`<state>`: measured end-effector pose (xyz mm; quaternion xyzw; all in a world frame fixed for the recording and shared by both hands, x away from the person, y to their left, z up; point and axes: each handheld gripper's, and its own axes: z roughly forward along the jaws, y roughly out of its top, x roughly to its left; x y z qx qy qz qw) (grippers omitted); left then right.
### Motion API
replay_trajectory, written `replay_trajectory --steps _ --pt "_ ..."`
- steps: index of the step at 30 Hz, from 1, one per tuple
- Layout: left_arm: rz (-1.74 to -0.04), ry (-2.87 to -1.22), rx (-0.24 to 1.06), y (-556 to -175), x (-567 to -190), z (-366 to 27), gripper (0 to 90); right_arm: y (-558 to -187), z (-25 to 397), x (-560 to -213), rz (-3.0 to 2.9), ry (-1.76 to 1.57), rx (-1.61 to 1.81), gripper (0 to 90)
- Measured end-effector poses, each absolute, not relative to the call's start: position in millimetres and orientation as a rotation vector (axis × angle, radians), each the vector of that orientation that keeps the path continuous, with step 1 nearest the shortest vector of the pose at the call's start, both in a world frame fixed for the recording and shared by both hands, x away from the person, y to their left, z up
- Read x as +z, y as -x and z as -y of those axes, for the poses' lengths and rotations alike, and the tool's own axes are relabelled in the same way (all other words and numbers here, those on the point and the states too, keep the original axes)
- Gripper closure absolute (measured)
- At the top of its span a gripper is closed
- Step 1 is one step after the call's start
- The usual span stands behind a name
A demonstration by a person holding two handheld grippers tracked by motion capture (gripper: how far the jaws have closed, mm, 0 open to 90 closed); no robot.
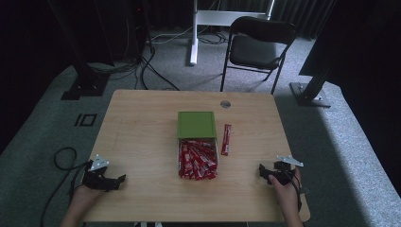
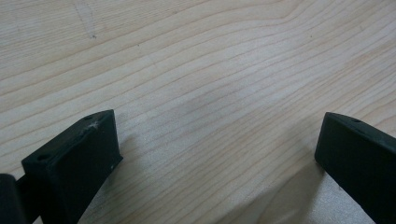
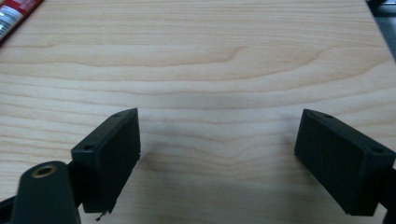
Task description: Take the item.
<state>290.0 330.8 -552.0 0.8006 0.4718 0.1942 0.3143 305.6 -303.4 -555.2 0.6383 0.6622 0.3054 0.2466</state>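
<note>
Many red sachets (image 1: 197, 160) in clear box (image 1: 179, 161), green lid (image 1: 196, 124) behind

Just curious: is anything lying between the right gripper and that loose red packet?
No, only bare wooden table lies between the right gripper and the red packet, seen in the high view.

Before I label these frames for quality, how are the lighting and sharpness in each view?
High view: dim, dark surroundings, table evenly lit, red packets small and soft. Left gripper view: wood grain sharp, jaws cast soft shadows. Right gripper view: sharp grain, soft shadows under jaws.
</note>
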Motion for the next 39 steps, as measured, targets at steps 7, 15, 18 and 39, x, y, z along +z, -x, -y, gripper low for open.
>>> replay_trajectory --steps 7,15,18,39 --pt "-1.244 -2.110 0.512 -290 -552 -331 0.7 -300 302 -558 -1.811 -1.700 0.799 14.0" --pt "-1.244 -2.111 0.512 -290 -552 -331 0.7 -295 303 -558 -1.762 -1.740 0.778 12.8" --pt "-1.243 -2.110 0.513 -290 -552 -331 0.7 -292 303 -558 -1.745 -1.754 0.773 13.0" --pt "-1.243 -2.110 0.513 -290 -552 -331 0.7 -291 306 -558 -1.684 -1.800 0.746 12.6"
